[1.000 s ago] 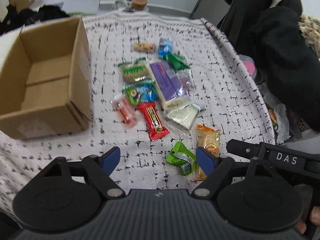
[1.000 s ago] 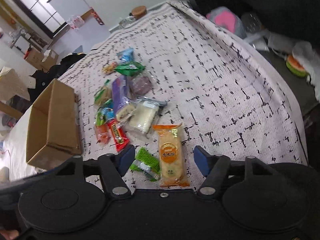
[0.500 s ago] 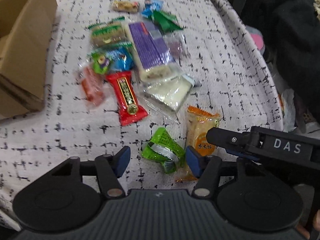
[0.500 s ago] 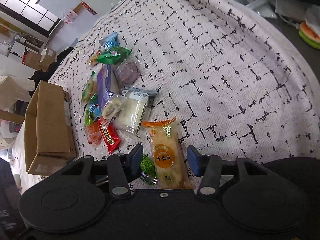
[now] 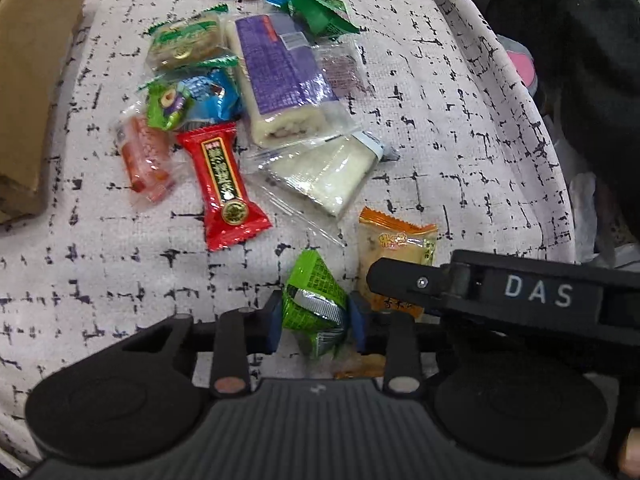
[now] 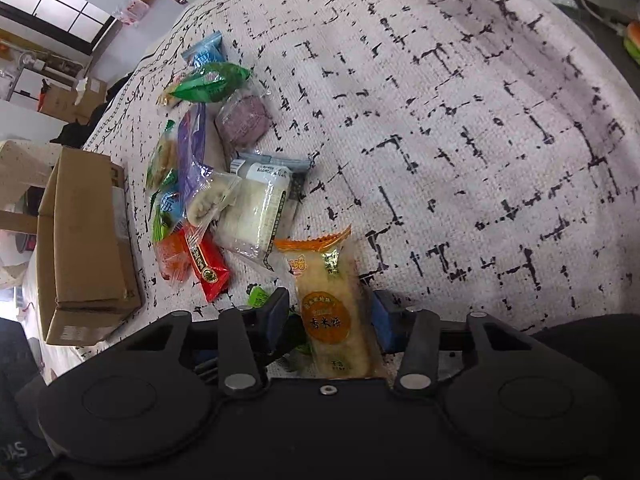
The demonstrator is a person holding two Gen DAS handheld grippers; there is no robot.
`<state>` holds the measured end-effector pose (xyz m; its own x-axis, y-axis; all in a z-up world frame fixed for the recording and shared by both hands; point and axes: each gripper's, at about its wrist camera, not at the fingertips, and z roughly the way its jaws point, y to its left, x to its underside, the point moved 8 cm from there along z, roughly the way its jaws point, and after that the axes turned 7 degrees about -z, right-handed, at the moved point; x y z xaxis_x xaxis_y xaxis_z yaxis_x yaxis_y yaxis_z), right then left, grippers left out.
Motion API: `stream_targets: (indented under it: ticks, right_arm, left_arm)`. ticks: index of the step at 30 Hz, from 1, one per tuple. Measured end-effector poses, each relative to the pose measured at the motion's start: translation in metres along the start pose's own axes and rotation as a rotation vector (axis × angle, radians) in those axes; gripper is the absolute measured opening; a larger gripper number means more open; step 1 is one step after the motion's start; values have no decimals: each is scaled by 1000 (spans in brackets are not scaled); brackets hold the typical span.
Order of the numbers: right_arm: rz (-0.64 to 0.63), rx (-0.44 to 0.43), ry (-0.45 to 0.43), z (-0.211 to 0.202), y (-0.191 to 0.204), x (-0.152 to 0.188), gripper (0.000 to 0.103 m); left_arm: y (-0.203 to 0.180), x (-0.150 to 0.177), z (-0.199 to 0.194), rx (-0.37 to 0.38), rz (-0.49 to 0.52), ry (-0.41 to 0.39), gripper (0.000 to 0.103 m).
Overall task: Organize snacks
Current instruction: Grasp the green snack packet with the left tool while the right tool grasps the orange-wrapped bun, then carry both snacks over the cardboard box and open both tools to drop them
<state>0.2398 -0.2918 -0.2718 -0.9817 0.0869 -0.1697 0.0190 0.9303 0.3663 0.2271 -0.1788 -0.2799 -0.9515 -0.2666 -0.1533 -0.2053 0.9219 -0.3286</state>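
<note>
Where left view looks down, left gripper [image 5: 316,318] fingers pinch small green packet [image 5: 314,298] at near tabletop [image 5: 440,120] edge; light, crinkly, slippery foil. Right view: right gripper [image 6: 330,318] fingers close around orange rice cracker pack [image 6: 332,300] mid-length, contact uncertain; brittle inside, squeeze gently.

1. Both views are evenly lit by soft, diffuse light; colours read clearly.
2. In the right wrist view a window [image 6: 60,4] at upper left is bright and washed out.
3. Soft, faint shadows lie on the patterned cloth [image 6: 460,128] near the gripper bodies.
4. Clear wrappers such as the white snack pack [image 5: 320,172] carry small glints of glare.
5. Fisheye distortion bends the cloth's edges strongly; corners look soft and slightly smeared.
</note>
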Motion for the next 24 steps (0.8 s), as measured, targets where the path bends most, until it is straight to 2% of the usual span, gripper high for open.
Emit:
stream_targets:
  ticks: [4,6,8,16,24]
  right_arm:
    - [-26,6,21,10,8,-1,46]
    - [-52,20,33,15,14,-1,42]
    - [-72,28,35,18,18,0,34]
    - [-130,24,-92,-8,40,-7,33]
    - [-112,12,-204,-38,59,-17,33]
  left_arm:
    - [5,-2,-9,-7,13,-21,28]
    - [10,-3,-15,-19,13,-30,27]
    - [15,-5,-21,-19,11,-35,26]
    - [33,-18,-57,3,13,-115,26]
    - [48,-34,-93,35,10,-201,26]
